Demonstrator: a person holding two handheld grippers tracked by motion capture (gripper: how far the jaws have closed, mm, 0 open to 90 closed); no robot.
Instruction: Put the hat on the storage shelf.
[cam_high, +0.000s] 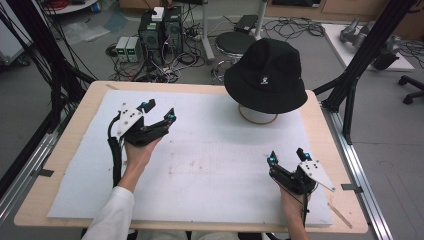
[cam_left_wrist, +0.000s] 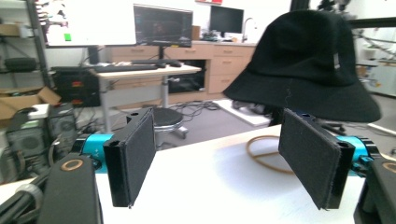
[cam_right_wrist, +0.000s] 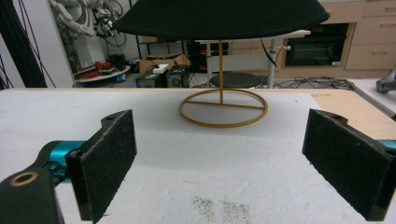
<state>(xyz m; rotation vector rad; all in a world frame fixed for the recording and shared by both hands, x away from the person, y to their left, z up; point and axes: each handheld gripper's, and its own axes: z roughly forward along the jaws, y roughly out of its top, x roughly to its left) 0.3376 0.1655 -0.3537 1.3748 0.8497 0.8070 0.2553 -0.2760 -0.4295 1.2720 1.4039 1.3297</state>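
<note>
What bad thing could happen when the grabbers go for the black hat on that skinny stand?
The hat sits on a thin stand with one slim post and a ring base, so a sideways pull could tip it over. The brim is floppy, so the left gripper might pinch only the edge and the hat could slip. Both grippers are open and apart from the hat; the right gripper is farther off.

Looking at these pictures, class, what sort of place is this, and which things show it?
Probably a robotics or research lab: computer towers with tangled cables on the floor, monitors on desks, and a black hat staged on a wire stand between two hand-held grippers.
</note>
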